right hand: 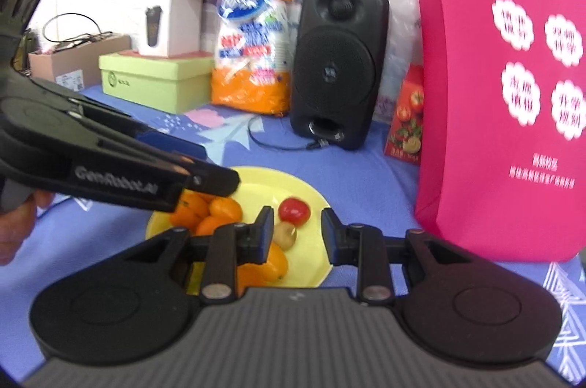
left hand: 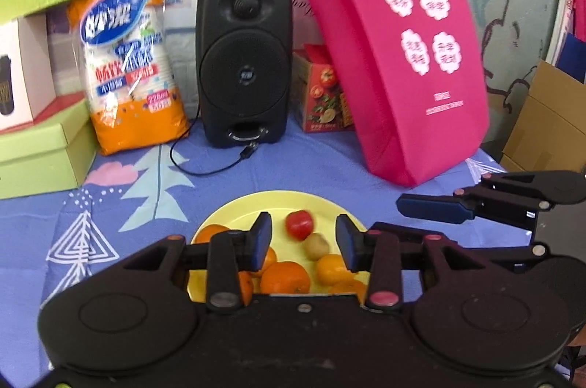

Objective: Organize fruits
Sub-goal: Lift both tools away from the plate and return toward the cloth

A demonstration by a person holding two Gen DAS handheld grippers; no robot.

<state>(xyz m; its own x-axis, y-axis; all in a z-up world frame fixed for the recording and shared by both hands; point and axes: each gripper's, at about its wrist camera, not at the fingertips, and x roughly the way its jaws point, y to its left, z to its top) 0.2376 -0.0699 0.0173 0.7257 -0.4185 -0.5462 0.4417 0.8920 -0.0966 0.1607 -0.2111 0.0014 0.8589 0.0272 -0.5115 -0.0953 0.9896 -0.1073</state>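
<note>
Table (left hand: 311, 168) has a blue patterned cloth, clutter along the back edge: pink tote bag (left hand: 399, 58) at back right, black speaker (left hand: 243, 65) at back centre, orange cup pack (left hand: 132, 58) and green box (left hand: 40, 153) at back left, small red carton (left hand: 318, 91) between speaker and tote.

Yellow plate (left hand: 256, 204) sits near the front edge, centre. It holds all the fruit: several oranges (left hand: 285, 278) bunched on the near and left side, one red tomato-like fruit (left hand: 299, 224) toward the far side, one small brownish kiwi-like fruit (left hand: 317, 245) just beside it. Tote contents not visible, can't tell if it's a target.

Left gripper (left hand: 304, 241): released, jaws spread, nothing between them, hovering over the plate's near side. Right gripper (right hand: 297, 230): also released, empty, over the plate's near right side, lined up roughly with the red and brown fruit.

Handling, my read: oranges are light, firm, round, so they roll; grip across the widest part. Red one is likely soft-skinned and slick, needs light squeeze. Brown one is small, easy to pinch off-centre and squirt out. Oranges touch each other, so take an outer one first.
</note>
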